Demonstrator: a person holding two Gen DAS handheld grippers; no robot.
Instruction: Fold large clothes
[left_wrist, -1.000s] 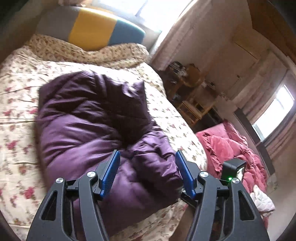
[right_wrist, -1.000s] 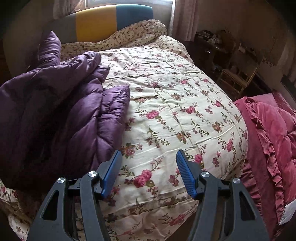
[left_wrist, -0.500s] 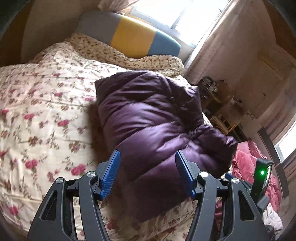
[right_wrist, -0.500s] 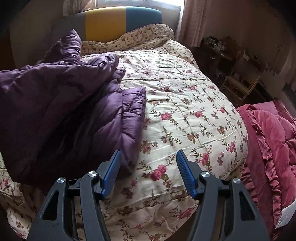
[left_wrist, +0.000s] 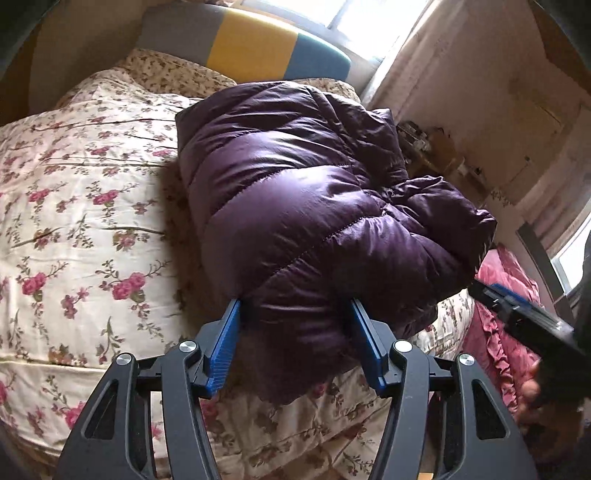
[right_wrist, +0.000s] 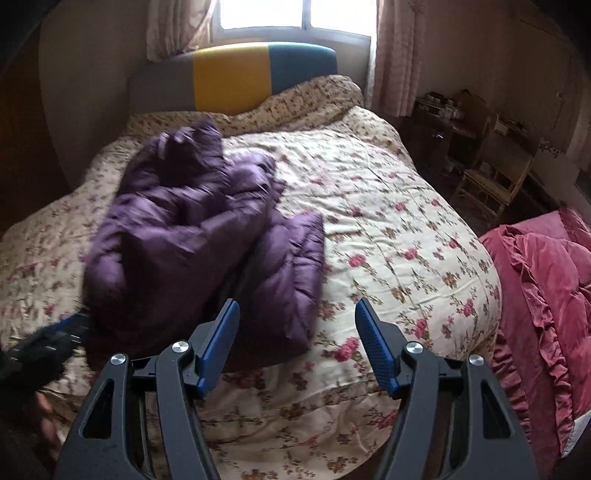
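A purple puffer jacket (left_wrist: 306, 206) lies bunched in a thick fold on the floral quilt (left_wrist: 74, 206). Its near end fills the gap of my left gripper (left_wrist: 295, 321). Both blue pads press into the padding and the jaws are closing a little further. In the right wrist view the jacket (right_wrist: 192, 236) is motion-blurred at the left of the bed, and the left gripper (right_wrist: 48, 343) shows at its near left end. My right gripper (right_wrist: 295, 325) hovers over the quilt (right_wrist: 388, 221) beside the jacket's near corner. Its jaws are opening with nothing between them.
A grey, yellow and teal headboard (right_wrist: 232, 77) stands under a window. A rose-red ruffled blanket (right_wrist: 546, 295) lies to the right of the bed. A wooden chair (right_wrist: 491, 184) and cluttered shelves stand by the right wall. A hand and the right gripper's black body (left_wrist: 532, 328) show in the left wrist view.
The jacket, raised at the left before, has come down onto the quilt, staying between the left jaws. The right gripper has drawn back and up, showing more of the bed.
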